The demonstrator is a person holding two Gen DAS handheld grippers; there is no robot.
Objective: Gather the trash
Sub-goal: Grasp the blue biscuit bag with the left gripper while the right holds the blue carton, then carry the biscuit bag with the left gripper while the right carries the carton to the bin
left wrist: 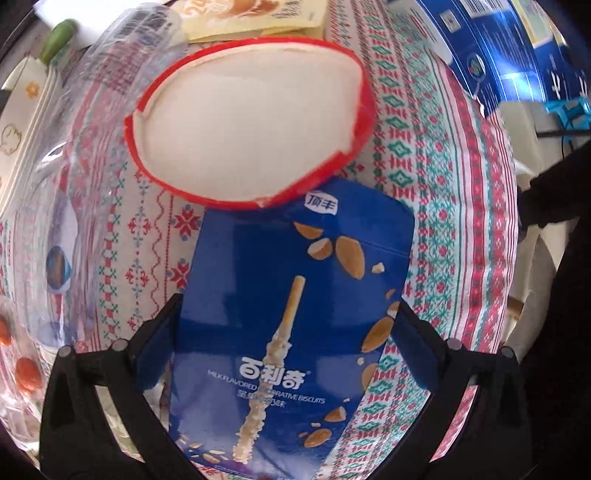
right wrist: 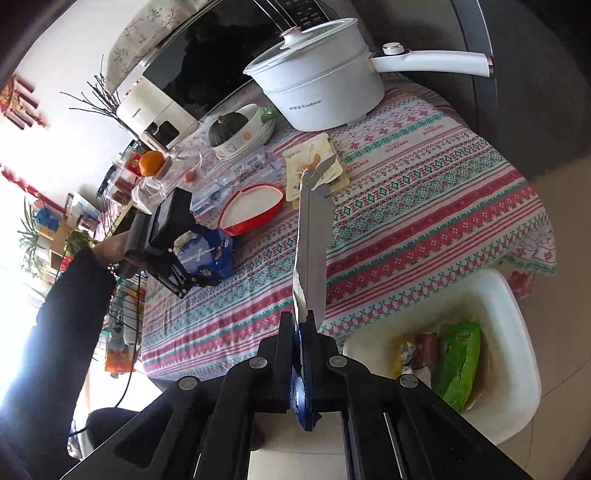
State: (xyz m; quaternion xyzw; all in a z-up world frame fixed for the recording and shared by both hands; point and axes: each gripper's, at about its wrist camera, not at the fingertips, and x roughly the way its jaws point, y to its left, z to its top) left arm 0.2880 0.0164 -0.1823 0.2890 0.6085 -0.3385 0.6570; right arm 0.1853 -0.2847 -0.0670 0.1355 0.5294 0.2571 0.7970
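The left gripper (left wrist: 288, 310) pointed straight down over the table (left wrist: 424, 122), its black fingers (left wrist: 162, 328) spread wide on either side of a blue biscuit packet (left wrist: 291, 295) that lay flat on the patterned tablecloth. The fingers flanked the packet's edges, but the view did not make plain whether they pressed on it; they looked parted rather than clamped. Just beyond the packet's top edge lay a red-rimmed white lid (left wrist: 251, 125), overlapping it slightly. A crumpled clear plastic wrapper (left wrist: 74, 155) lay to the left, and a yellow sachet (left wrist: 255, 18) lay past the lid.

The right gripper (right wrist: 304, 332) was closed tight on a flattened silver-lined blue wrapper (right wrist: 310, 236), which stood up edge-on between its fingers (right wrist: 284, 332), above the table's near edge. Below and to the right stood a white bin (right wrist: 517, 314) beside the table, holding a green packet (right wrist: 458, 365) and other wrappers. Farther back on the table stood a white electric pot (right wrist: 321, 92) and a bowl with a dark green squash (right wrist: 229, 125). A dark sleeve (right wrist: 70, 314) led to the hand (right wrist: 114, 247) holding the left gripper.
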